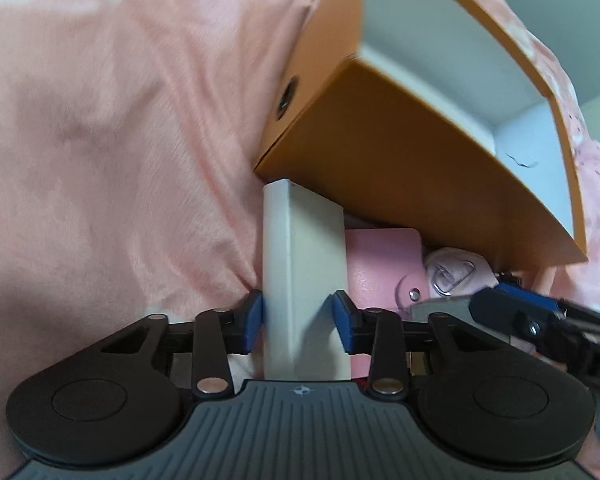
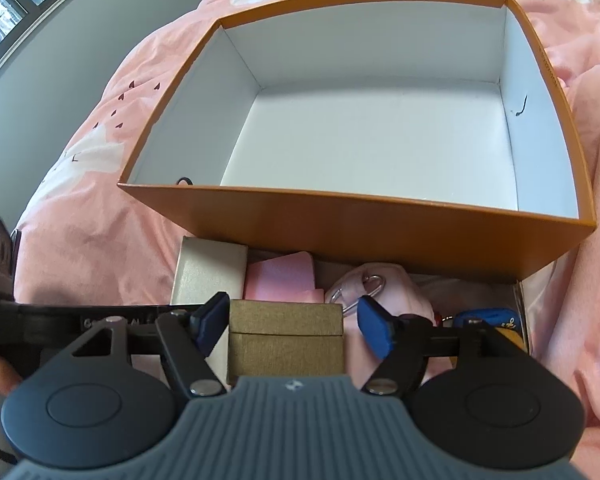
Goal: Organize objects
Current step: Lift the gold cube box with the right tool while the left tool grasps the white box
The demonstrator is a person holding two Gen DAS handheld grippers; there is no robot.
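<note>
Orange box [image 1: 400,152] blurred and cut off at the left wrist view's top, pink wallet [image 1: 380,264] half hidden behind white box [image 1: 304,264], blue item [image 2: 488,316] largely covered by right gripper's finger [image 2: 376,332]

Bedspread [image 2: 100,248]: soft pink cloth, matt, faintly napped, creased.
Open box [image 2: 360,232]: smooth cardboard, matt orange outside, plain white paper lining inside.
White box [image 1: 300,280]: smooth card, slight satin sheen.
Brown box [image 2: 286,340]: finely textured paper or cloth covering, dull gold-brown, matt.
Pink wallet [image 1: 380,264]: smooth, matt, looks like leather or imitation; small shiny metal stud.
Pale pink pouch [image 2: 384,284]: soft cloth, with a bright metal clip.
Left tool [image 1: 300,322] and right tool [image 2: 292,326]: matt black plastic arms, blue rubbery pads, shiny metal rivets, ribbed grey body.
</note>
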